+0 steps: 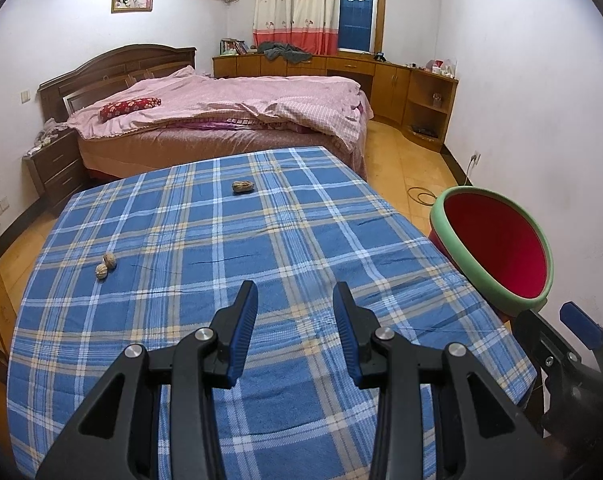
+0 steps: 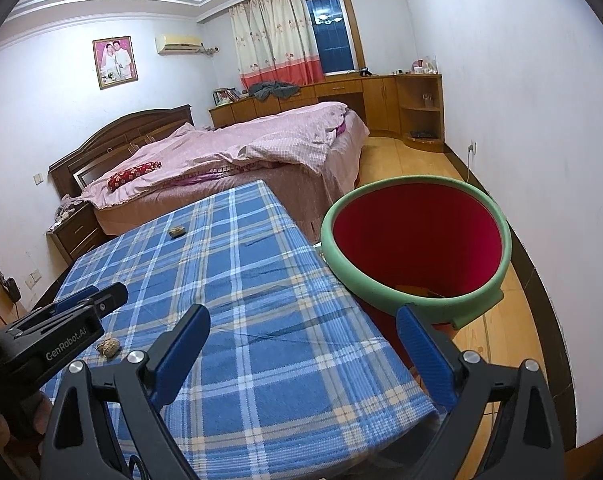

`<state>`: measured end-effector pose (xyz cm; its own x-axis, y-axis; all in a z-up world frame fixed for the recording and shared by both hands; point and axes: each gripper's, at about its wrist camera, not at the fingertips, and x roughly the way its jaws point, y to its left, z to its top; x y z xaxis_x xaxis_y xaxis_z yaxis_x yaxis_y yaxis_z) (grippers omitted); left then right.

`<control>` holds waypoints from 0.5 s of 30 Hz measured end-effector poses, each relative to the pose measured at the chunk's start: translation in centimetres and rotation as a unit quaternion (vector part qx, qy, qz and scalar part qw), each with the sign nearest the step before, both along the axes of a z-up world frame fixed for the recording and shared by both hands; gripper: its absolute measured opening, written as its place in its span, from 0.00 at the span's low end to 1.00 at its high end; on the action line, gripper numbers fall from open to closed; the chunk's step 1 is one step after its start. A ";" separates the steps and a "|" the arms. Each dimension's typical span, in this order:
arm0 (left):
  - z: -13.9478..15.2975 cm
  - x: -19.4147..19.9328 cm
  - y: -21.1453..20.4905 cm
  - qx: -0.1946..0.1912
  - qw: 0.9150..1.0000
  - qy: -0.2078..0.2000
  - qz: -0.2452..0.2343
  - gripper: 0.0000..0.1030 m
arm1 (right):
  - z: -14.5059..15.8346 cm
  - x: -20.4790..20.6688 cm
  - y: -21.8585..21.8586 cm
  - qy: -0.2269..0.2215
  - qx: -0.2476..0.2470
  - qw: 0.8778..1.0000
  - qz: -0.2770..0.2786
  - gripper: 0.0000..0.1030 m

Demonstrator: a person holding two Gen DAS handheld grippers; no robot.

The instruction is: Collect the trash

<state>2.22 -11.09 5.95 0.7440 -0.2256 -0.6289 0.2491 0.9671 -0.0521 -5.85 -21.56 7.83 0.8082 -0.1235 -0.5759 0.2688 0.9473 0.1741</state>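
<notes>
The left gripper [image 1: 295, 300] hung above a table in a blue plaid cloth [image 1: 205, 240], its blue-padded jaws partly apart with nothing between them. Two walnut shells [image 1: 106, 265] lay touching near the cloth's left side, and a peanut shell [image 1: 243, 187] sat farther back. A red bin [image 1: 497, 244] with a green rim stood off the table's right edge (the right gripper [image 1: 569, 344] showed just below it).
</notes>
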 end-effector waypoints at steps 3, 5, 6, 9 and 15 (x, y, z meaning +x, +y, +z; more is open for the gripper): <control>0.0 0.0 0.0 0.000 1.000 0.000 -0.001 0.38 | -0.1 0.0 -0.1 0.002 0.000 1.000 0.001 0.94; 0.0 0.0 0.0 -0.001 1.000 0.000 0.000 0.38 | -0.1 0.0 -0.1 0.001 0.001 1.000 0.001 0.94; 0.0 0.0 0.0 -0.001 1.000 -0.001 0.000 0.38 | -0.1 0.0 -0.1 0.001 0.001 1.000 0.001 0.94; 0.0 0.0 0.0 -0.001 1.000 0.000 0.000 0.38 | -0.1 0.0 -0.1 0.001 0.001 1.000 0.001 0.94; 0.0 0.0 0.0 -0.001 1.000 -0.001 0.000 0.38 | -0.1 0.0 -0.1 0.001 0.001 1.000 0.001 0.94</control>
<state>2.26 -11.06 5.95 0.7448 -0.2267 -0.6276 0.2489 0.9670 -0.0539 -5.80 -21.69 7.70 0.8072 -0.1217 -0.5775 0.2679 0.9475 0.1747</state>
